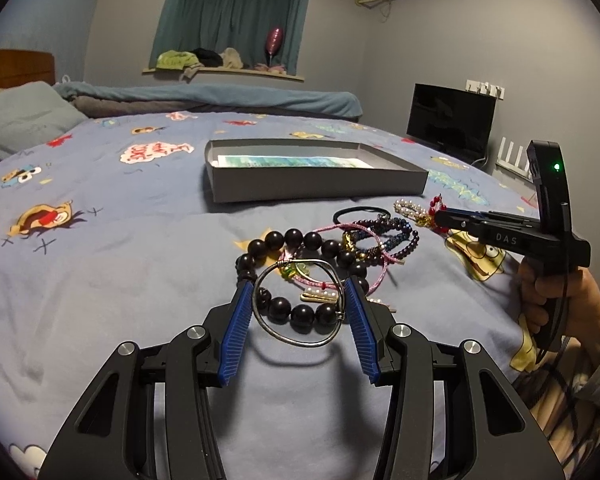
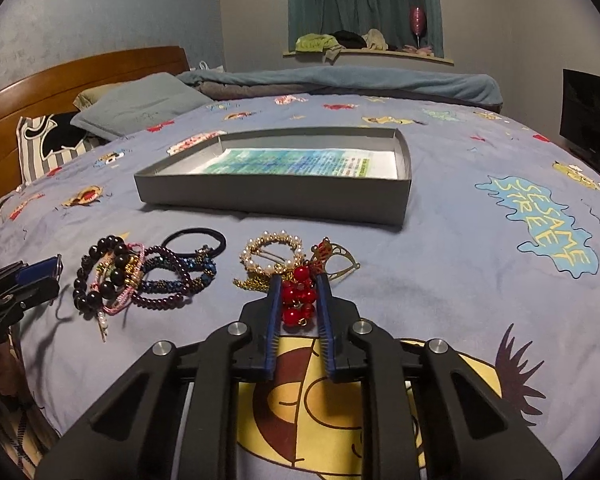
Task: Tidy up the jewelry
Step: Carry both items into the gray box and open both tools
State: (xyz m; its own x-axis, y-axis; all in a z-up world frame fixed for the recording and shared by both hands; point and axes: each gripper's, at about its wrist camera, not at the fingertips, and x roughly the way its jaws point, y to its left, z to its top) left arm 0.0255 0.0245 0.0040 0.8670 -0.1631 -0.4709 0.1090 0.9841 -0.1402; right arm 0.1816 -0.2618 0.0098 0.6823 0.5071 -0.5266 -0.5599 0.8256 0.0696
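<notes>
Cartoon bedspread (image 2: 480,240) beneath grey tray (image 2: 276,196)

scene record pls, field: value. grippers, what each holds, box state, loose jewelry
left gripper: closed on silver wire bangle, lifted over the pile
right gripper: closed on red bead cluster
box: grey, open, printed paper inside, no jewelry visible in it
loose on bedspread: black bead bracelet, purple bead strand, black hair tie, pearl ring piece
</notes>
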